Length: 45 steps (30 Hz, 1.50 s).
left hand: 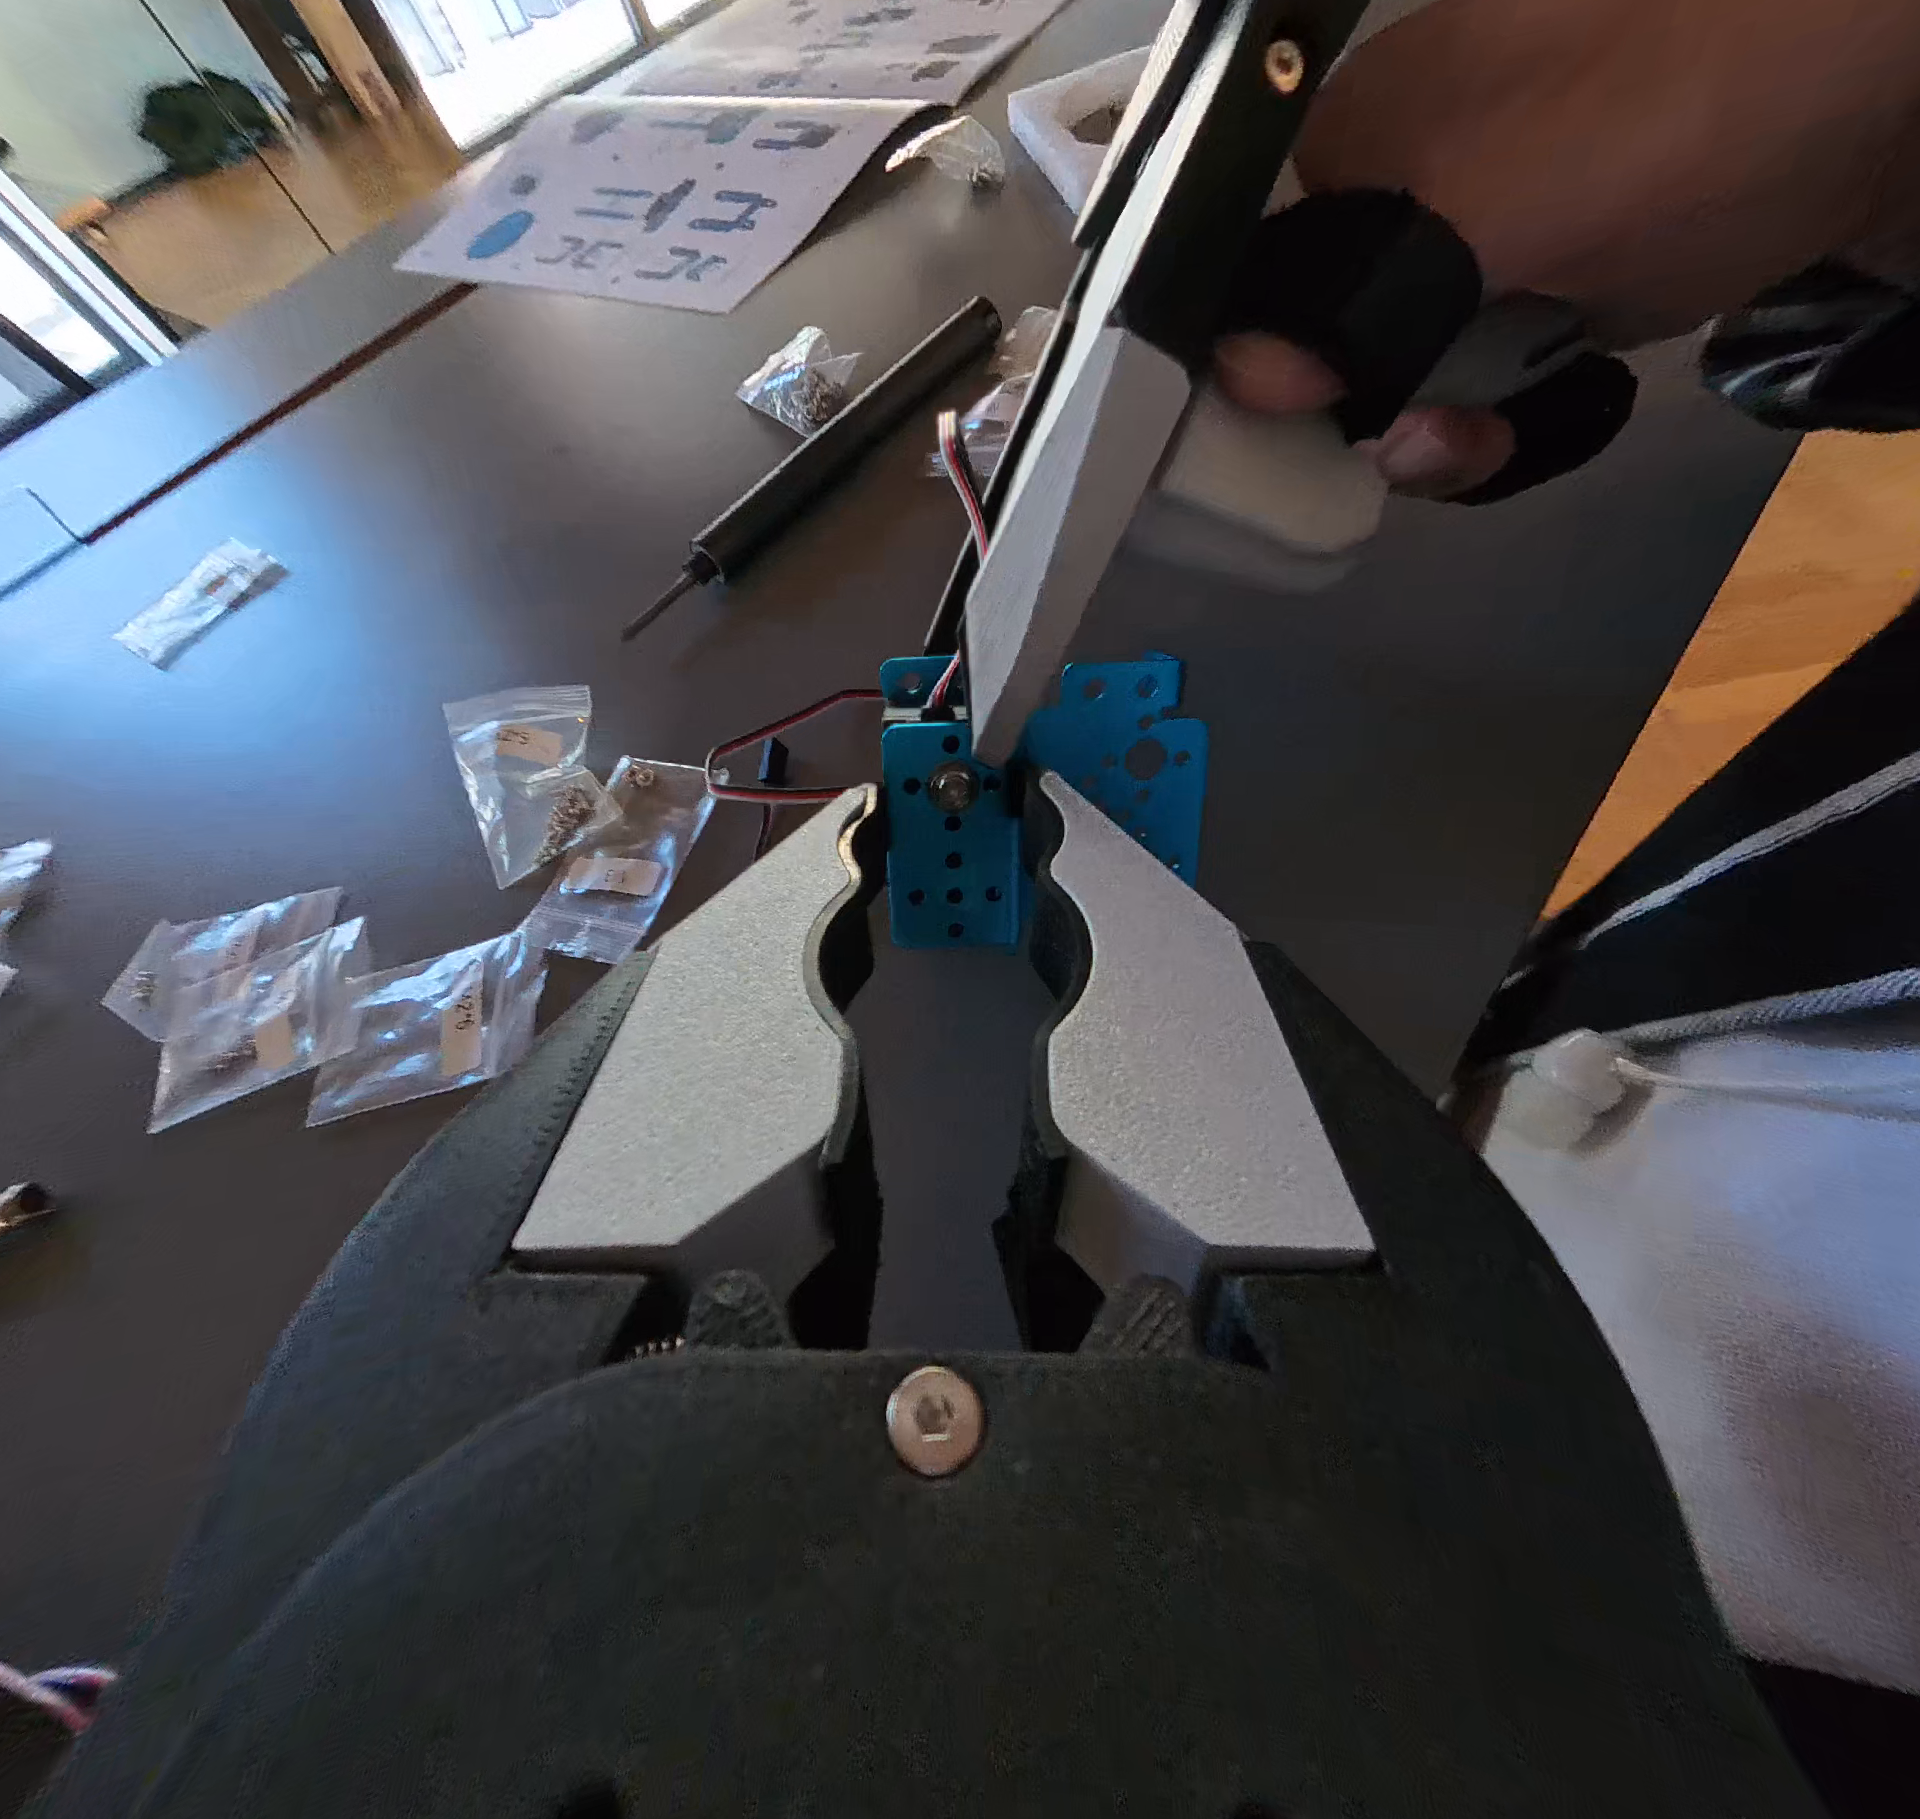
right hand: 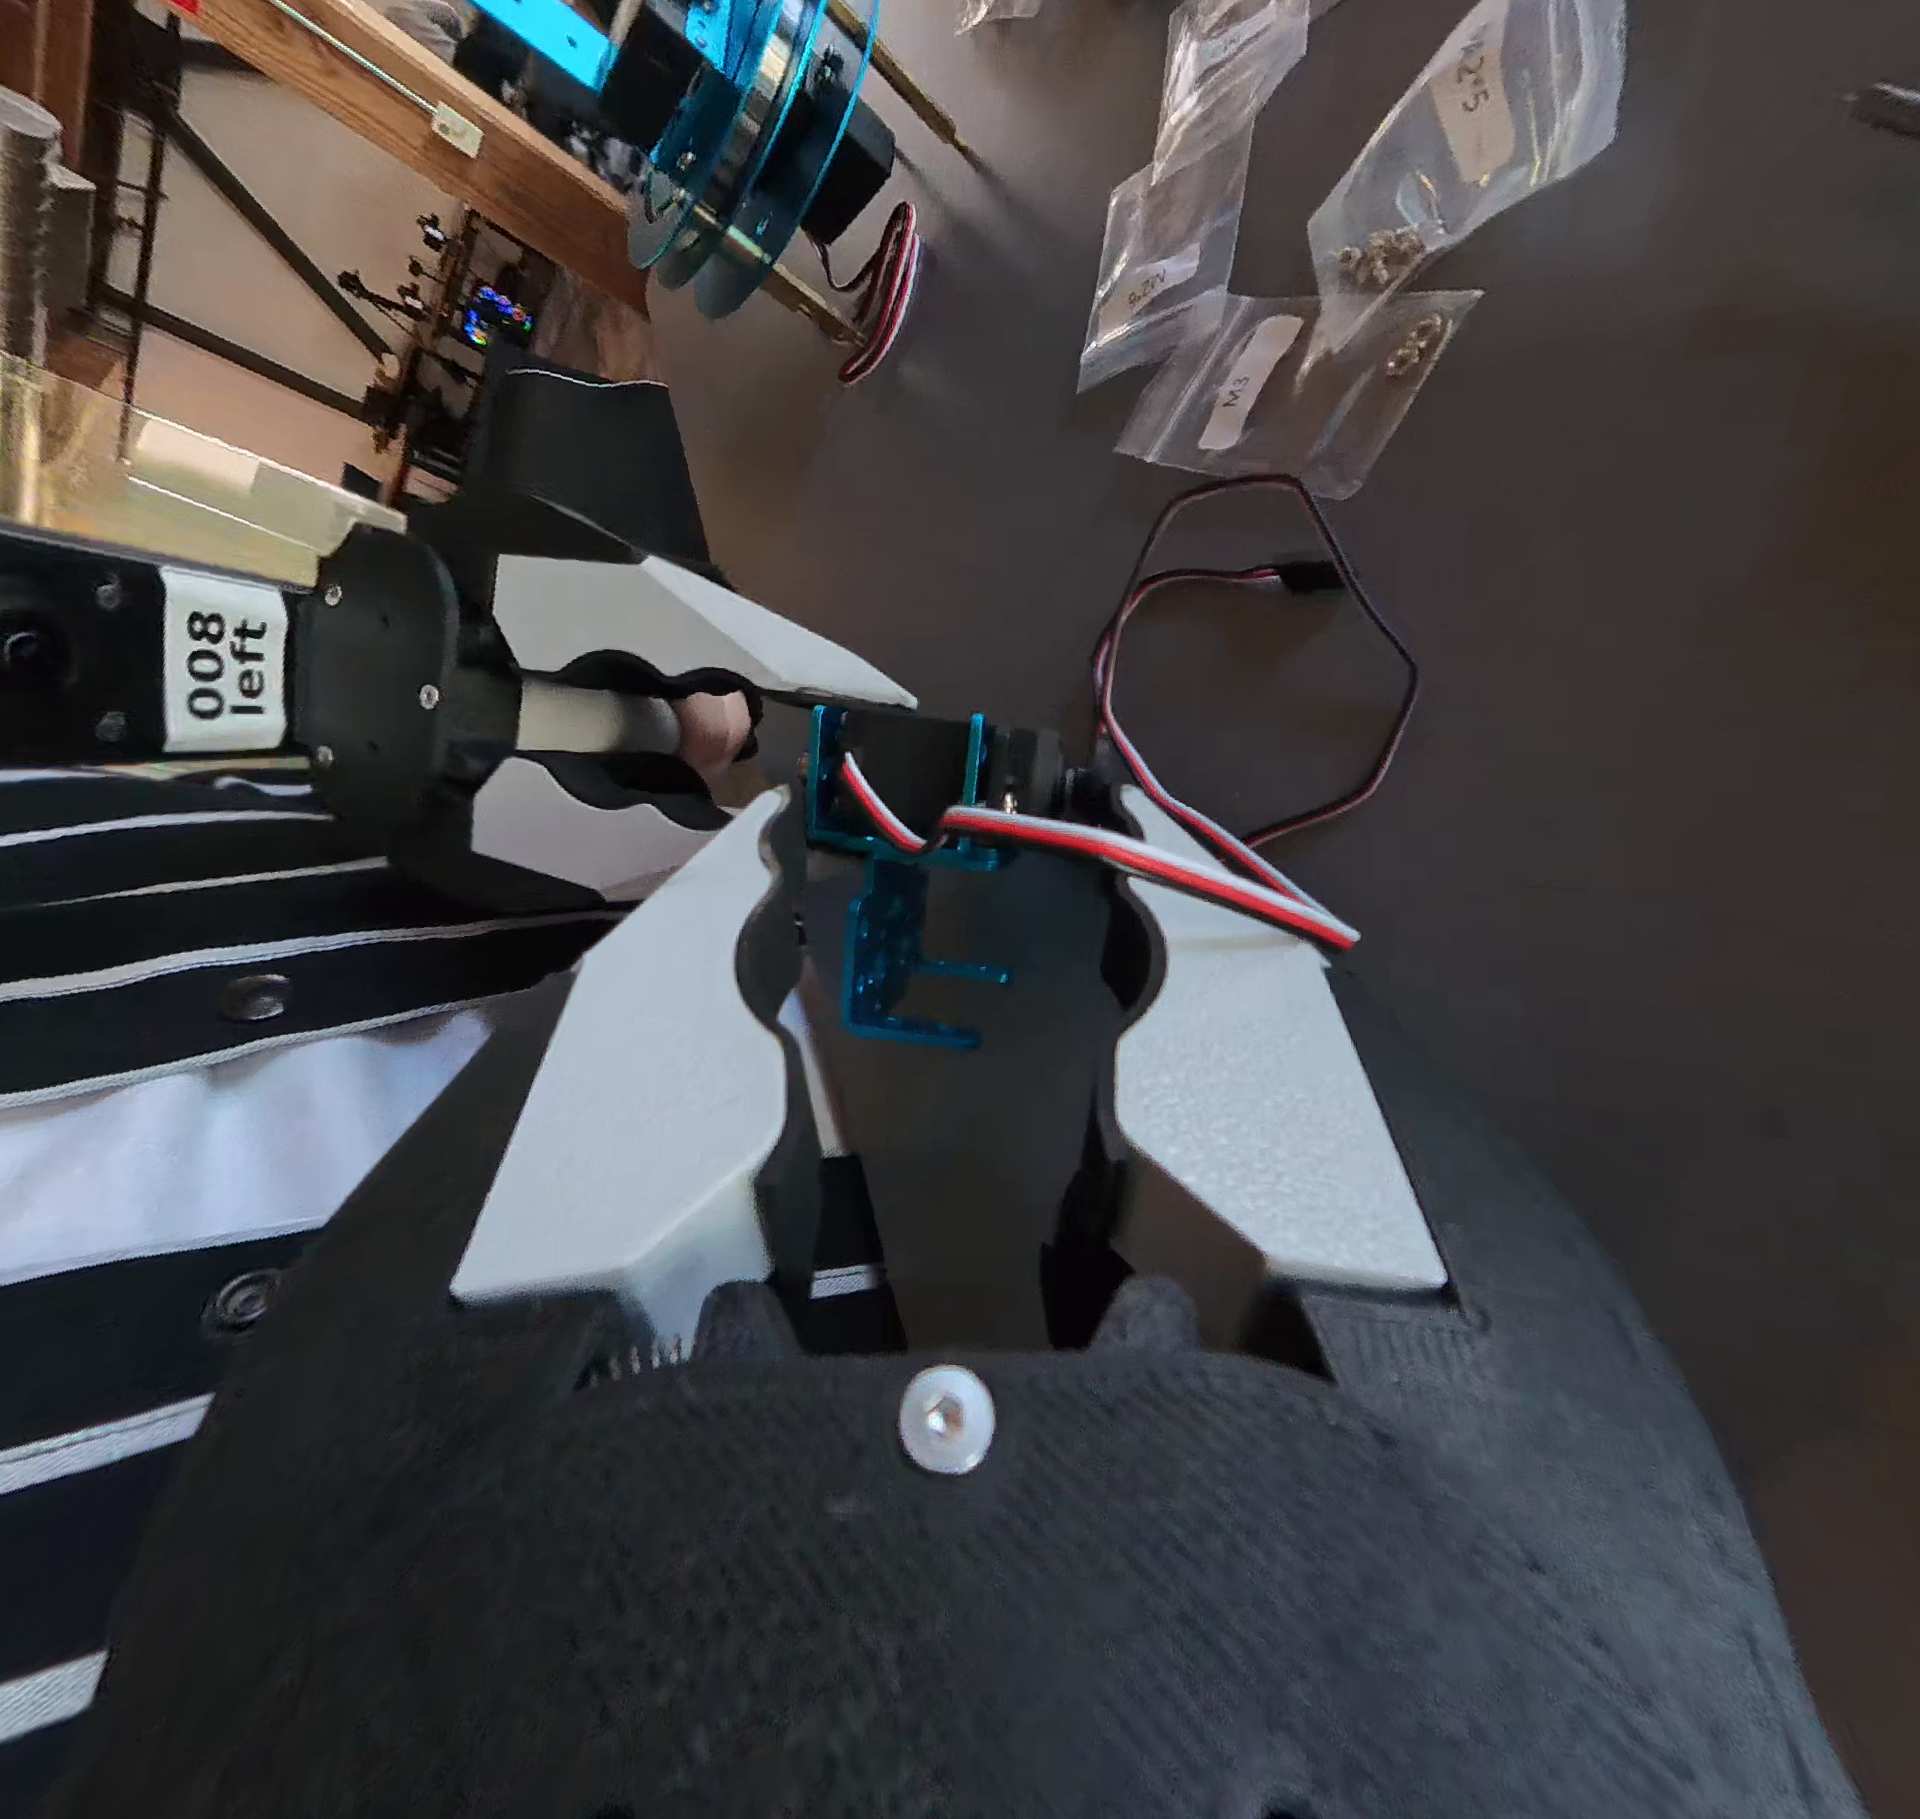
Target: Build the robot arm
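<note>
A black servo (right hand: 914, 746) sits in a blue perforated bracket (left hand: 951, 865), held above the dark table (left hand: 416, 543). My left gripper (left hand: 956, 798) is shut on the bracket, one fingertip on each side. In the right wrist view the left gripper (right hand: 831, 756) reaches in from the left onto the bracket's end (right hand: 826, 782). My right gripper (right hand: 954, 803) is shut across the servo and its bracket. In the left wrist view the right gripper (left hand: 961, 699) comes down from above onto the servo's top. The servo's red, white and black cable (right hand: 1247, 647) loops onto the table.
A black screwdriver (left hand: 842, 450), several small bags of screws (left hand: 343, 1021) and printed sheets (left hand: 665, 200) lie on the table. A white foam block (left hand: 1268, 491) is under a gloved hand (left hand: 1351, 315). A blue turntable assembly (right hand: 727, 107) stands at the far edge. A striped shirt (right hand: 208, 938) is close by. My two grippers' fingertips are within a few centimetres of each other. It is some 15 cm from my right tips to the black screwdriver (left hand: 842, 450).
</note>
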### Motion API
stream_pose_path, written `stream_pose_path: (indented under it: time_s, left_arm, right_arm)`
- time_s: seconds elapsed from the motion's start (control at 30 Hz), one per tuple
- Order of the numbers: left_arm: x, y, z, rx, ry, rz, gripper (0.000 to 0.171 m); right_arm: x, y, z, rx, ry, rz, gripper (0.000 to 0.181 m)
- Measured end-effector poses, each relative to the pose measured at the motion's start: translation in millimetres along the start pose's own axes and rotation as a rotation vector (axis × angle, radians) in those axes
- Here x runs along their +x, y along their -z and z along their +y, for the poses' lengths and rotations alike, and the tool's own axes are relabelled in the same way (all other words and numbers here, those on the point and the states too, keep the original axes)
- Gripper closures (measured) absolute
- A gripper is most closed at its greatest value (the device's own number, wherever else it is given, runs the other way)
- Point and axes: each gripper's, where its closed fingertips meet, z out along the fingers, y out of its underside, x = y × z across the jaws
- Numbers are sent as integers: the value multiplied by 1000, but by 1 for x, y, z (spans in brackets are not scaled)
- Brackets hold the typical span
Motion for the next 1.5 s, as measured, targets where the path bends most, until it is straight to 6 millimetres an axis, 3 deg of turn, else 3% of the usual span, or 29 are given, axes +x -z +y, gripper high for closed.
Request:
stream_pose_path:
  time_s: [0.2,0.33,0.4,0.53,0.63,0.8,0.97,1.07,1.27,1.5]
  left_arm:
    - [2,4,-4,46,-96,-61,147]
    - [7,2,3,47,-54,-9,144]
    - [10,4,6,48,12,45,133]
    - [9,16,9,61,110,146,131]
    - [5,25,11,74,199,210,131]
    - [-3,33,15,66,280,247,131]
    - [5,30,9,88,425,378,118]
    - [7,19,8,49,395,396,104]
    - [24,-5,7,-37,320,478,111]
    - [26,-5,8,-55,270,505,112]
  right_arm:
    - [-6,3,-2,31,157,62,126]
    - [-6,4,-4,50,470,221,126]
    - [-8,4,-4,59,628,293,126]
    - [-16,6,-1,73,925,383,127]
    - [-10,7,3,45,1098,478,126]
    - [-11,3,11,40,1203,477,126]
    - [-13,1,16,55,1340,482,127]
    - [-15,0,19,62,1381,466,126]
    - [-24,1,27,99,1362,384,127]
    - [-12,18,33,122,1272,410,120]
